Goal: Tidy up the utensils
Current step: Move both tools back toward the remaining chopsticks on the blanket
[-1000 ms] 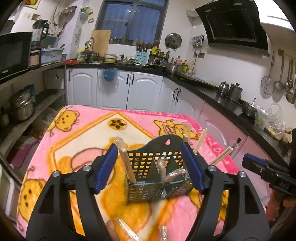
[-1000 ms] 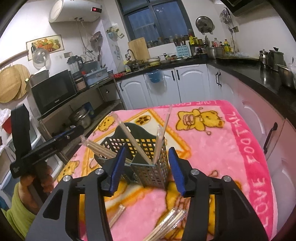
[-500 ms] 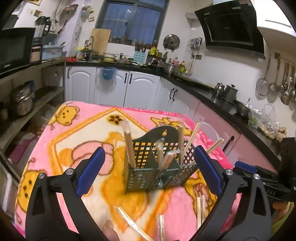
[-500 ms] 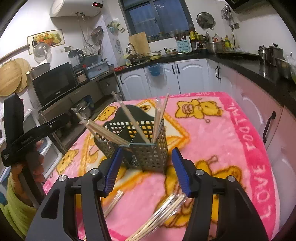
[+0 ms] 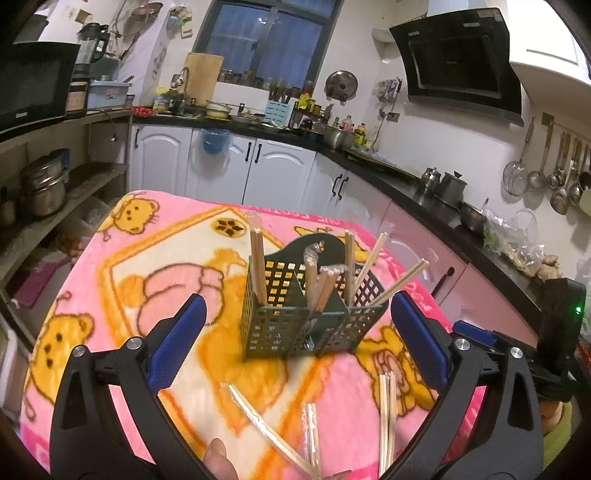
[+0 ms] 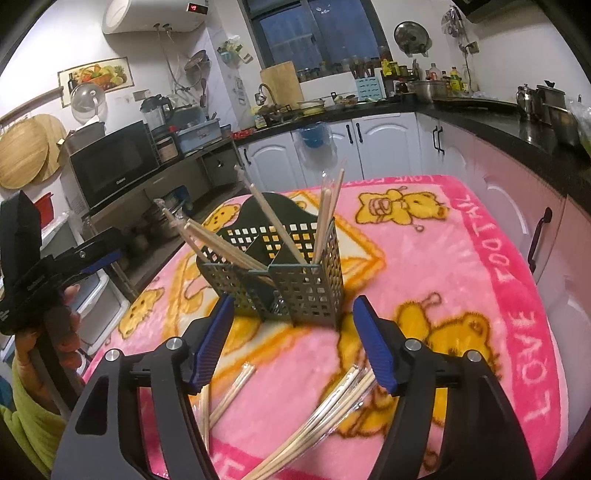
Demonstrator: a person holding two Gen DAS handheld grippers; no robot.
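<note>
Chopsticks beneath right gripper

Pink blanket border reads "LOVE FOOTAL". Water heater has a red digit display, looks like "49". Microwave brand too small.

A pink bear-print blanket covers the table; a microwave sits on a shelf.

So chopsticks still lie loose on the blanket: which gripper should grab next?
Probably right: the right gripper is open just above the wrapped bundle. The left gripper, also open, faces only scattered pairs.
</note>
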